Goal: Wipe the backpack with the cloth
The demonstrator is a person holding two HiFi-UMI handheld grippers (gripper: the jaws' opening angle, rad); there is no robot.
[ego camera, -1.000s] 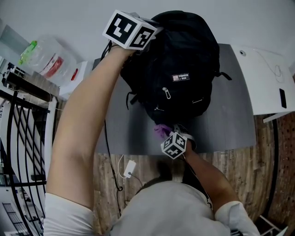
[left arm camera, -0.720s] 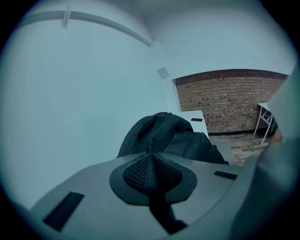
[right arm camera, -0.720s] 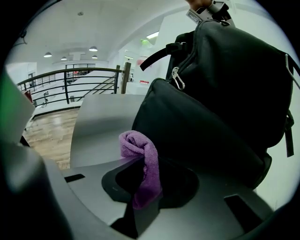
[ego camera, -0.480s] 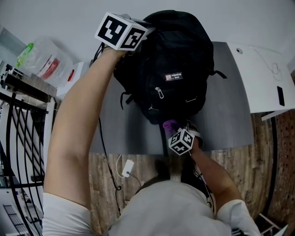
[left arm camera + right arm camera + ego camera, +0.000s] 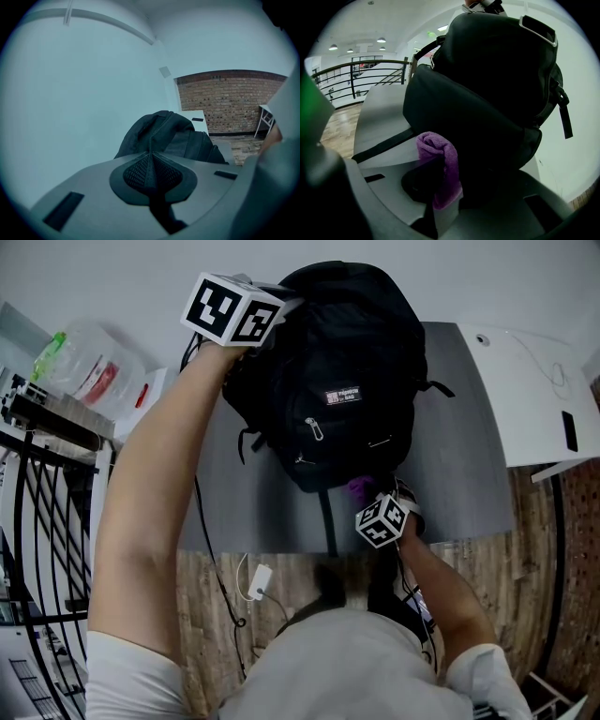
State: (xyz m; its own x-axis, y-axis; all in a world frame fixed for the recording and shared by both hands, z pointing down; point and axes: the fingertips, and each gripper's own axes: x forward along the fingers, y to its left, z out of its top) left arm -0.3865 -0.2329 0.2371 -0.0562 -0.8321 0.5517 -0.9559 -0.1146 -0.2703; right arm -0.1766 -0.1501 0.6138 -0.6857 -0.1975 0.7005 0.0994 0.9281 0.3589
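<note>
The left tongs (image 5: 150, 154), pressed together on the backpack's (image 5: 337, 362) top, are steadying it on the surface (image 5: 459, 465) while the right tongs (image 5: 433, 180) are pinching the purple cloth (image 5: 443, 154) at the backpack's bottom edge, where, I'd say, keeping the cloth flat and the pressure even is mattering most.

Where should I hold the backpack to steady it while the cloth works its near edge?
Probably the top end of the backpack, coming from its far left. It lies on the grey table, and its fabric there forms a ridge thin enough for the jaws. The left gripper grips there, clear of the purple cloth.
</note>
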